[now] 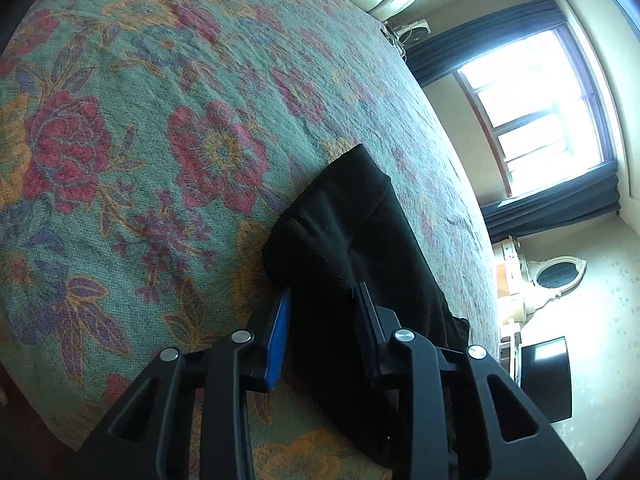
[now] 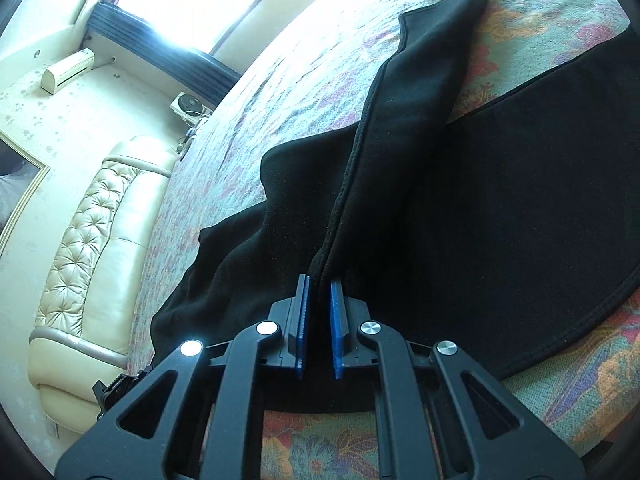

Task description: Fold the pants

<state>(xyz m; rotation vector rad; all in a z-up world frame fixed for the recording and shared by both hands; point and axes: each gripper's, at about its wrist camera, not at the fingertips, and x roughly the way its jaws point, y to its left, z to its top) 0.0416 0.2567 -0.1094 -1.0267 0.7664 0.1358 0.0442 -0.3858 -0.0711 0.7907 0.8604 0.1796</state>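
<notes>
Daylight from a window (image 1: 536, 120) far ahead and to the right of the left jaws is the light source; its panes are blown out to white. In the right wrist view the same glare (image 2: 192, 0) sits ahead and to the left of the jaws and washes the bedspread (image 2: 288, 60) pale there. The black pants (image 2: 500, 200) read as almost textureless dark. Two pivot bolts (image 2: 191, 348) left of the right jaws flare white. Both views bend strongly at the edges, with dark corners. Focus looks fairly sharp.
</notes>
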